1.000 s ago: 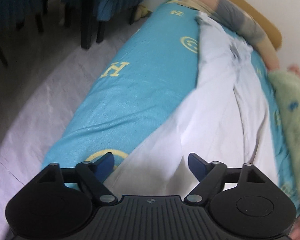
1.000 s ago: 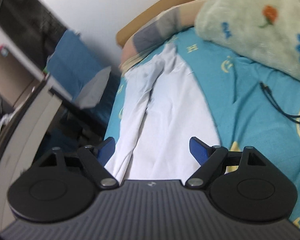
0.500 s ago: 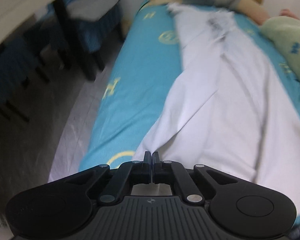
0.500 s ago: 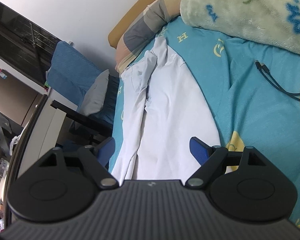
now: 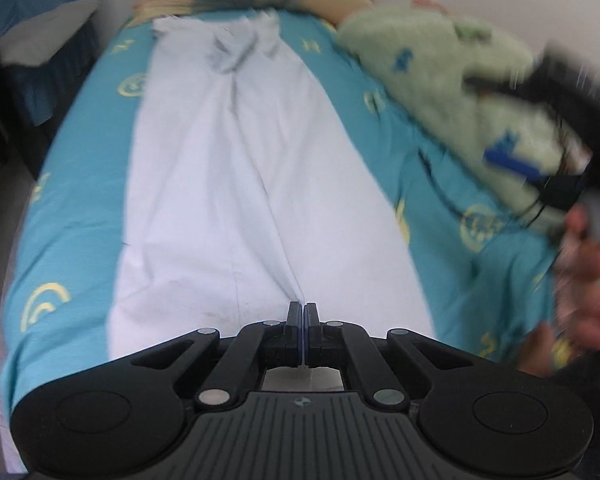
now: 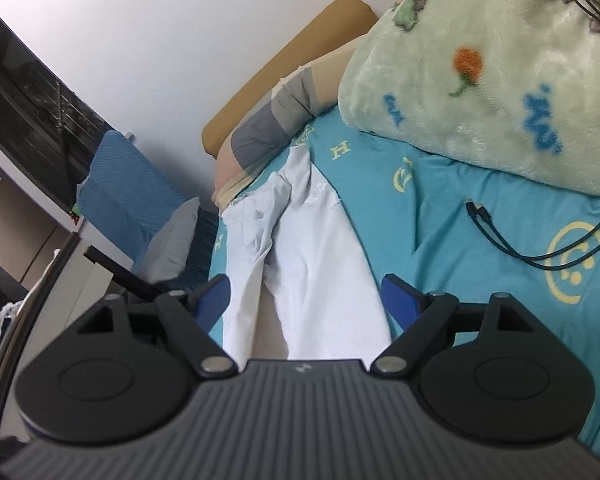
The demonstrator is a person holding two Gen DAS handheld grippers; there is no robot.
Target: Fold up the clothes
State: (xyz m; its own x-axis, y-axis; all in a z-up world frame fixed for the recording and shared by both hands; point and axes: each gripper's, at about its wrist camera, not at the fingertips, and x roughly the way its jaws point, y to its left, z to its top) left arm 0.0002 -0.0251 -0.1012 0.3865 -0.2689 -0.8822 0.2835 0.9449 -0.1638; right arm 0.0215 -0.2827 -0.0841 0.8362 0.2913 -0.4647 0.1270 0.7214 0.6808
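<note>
White trousers lie lengthwise on the turquoise bed sheet, waist at the far end. My left gripper is shut on the near hem of the trousers, pinching a fold of the white cloth. In the right wrist view the same white trousers run away from my right gripper, which is open with its blue pads either side of the near end of the cloth, holding nothing. The right gripper also shows blurred at the right of the left wrist view.
A green fleece blanket is heaped on the right of the bed. A black cable lies on the sheet beside it. A striped pillow and tan headboard are at the far end. A blue chair stands left of the bed.
My left gripper closed on the trouser hem and swung right, drawing the cloth toward the bed's middle. My right gripper stayed open and tilted slightly.
</note>
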